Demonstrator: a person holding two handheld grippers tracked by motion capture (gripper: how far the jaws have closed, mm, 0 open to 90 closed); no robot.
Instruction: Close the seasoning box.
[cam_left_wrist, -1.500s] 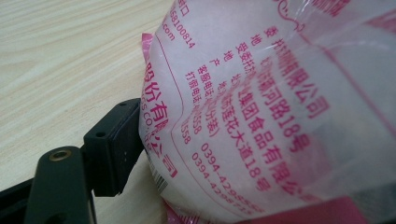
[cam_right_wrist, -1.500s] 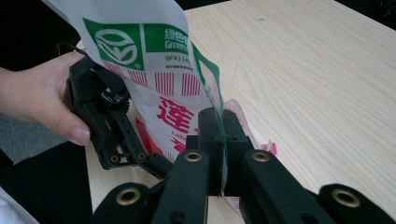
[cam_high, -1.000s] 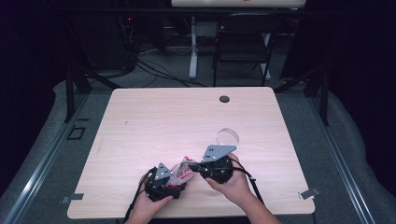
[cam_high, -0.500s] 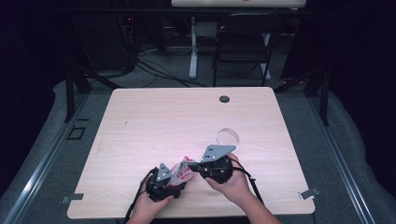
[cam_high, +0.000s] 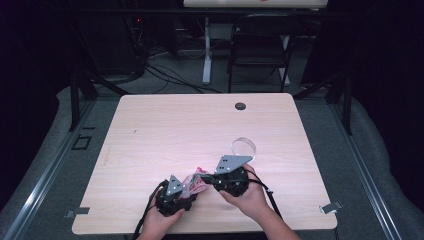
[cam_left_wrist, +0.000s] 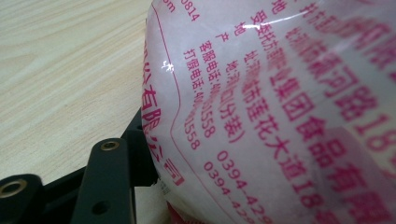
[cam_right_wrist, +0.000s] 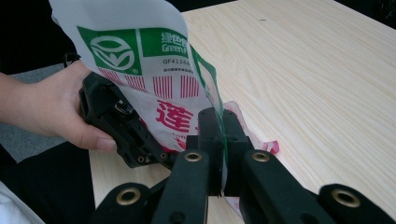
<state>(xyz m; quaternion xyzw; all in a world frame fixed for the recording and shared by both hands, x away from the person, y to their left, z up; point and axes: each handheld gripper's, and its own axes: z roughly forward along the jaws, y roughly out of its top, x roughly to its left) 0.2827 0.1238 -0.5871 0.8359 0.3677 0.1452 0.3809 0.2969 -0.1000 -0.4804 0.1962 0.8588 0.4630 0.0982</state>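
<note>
Right gripper view | right gripper (cam_right_wrist: 219, 154) clenched on printed plastic bag (cam_right_wrist: 154, 60) edge | left gripper (cam_right_wrist: 121, 126) opposite, grasping same bag | bag stretched between them

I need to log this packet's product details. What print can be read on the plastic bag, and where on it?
On the plastic bag, right gripper view: green panel "绿色" over "Green".
Below it: a code starting "GF411", the rest hidden.
Under the barcode: a large red "莲".
On the bag in the left gripper view, red print: "0394-42", cut off.
Also "有限公司", "集团食品有限", "莲花大道18".
Other lines there are too bent or cropped to read.
</note>
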